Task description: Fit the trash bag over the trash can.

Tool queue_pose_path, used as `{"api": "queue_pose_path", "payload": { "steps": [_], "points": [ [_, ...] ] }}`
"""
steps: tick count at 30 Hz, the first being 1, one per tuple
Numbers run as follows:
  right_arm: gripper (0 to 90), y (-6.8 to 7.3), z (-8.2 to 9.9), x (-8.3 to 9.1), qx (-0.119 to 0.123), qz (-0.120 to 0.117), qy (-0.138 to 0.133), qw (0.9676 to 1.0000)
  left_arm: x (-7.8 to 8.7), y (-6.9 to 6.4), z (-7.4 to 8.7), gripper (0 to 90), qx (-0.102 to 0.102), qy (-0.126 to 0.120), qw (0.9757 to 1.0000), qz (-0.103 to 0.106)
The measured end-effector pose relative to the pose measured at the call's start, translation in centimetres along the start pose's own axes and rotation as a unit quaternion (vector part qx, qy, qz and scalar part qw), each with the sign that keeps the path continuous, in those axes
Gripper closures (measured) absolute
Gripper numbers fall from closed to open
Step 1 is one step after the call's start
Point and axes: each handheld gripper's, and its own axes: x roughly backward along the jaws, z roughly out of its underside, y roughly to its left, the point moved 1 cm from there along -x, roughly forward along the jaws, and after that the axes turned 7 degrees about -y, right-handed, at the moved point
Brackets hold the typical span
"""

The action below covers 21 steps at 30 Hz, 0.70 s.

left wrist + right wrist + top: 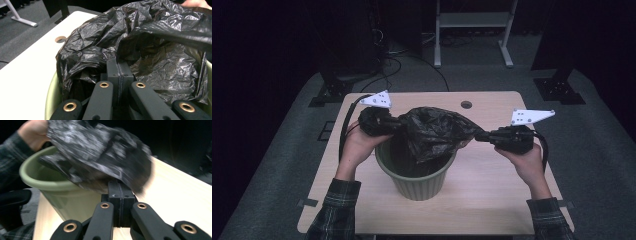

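Observation:
A green plastic bin stands on the table in the high view. A crumpled black bin bag is stretched above its mouth between both grippers. My left gripper is shut on the bag's left edge, over the bin's left rim. My right gripper is shut on the bag's right edge, just outside the right rim. In the left gripper view the jaws pinch the bag above the bin rim. In the right gripper view the bag is blurred over the bin.
The light wooden table has a round cable hole at its far edge. A white desk frame and dark stands sit on the grey floor behind. Bare tabletop lies around the bin.

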Motion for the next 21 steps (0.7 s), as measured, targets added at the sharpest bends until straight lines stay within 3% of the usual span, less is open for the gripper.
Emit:
{"api": "queue_pose_path", "payload": {
  "steps": [8, 16, 17, 21],
  "points": [
    [90.0, 2.9, -2.7, -3.8, 0.043, -0.056, 0.002, 0.9975, -1.5, -0.8, -0.7, 90.0, -0.009, 0.005, 0.9999, 0.005],
    [90.0, 4.2, -4.6, -7.5, 0.065, -0.082, 0.023, 0.9942, -2.1, -1.0, -0.8, 89.9, -0.010, 0.010, 0.9998, 0.013],
    [90.0, 4.2, -4.6, -7.8, 0.063, -0.082, 0.025, 0.9943, -2.0, -1.0, -0.7, 87.6, -0.013, 0.006, 0.9999, 0.003],
    [90.0, 3.8, -4.4, -7.8, 0.057, -0.077, 0.020, 0.9952, 0.0, -0.5, -0.1, 49.5, -0.010, -0.019, 0.9985, -0.050]
  ]
}}
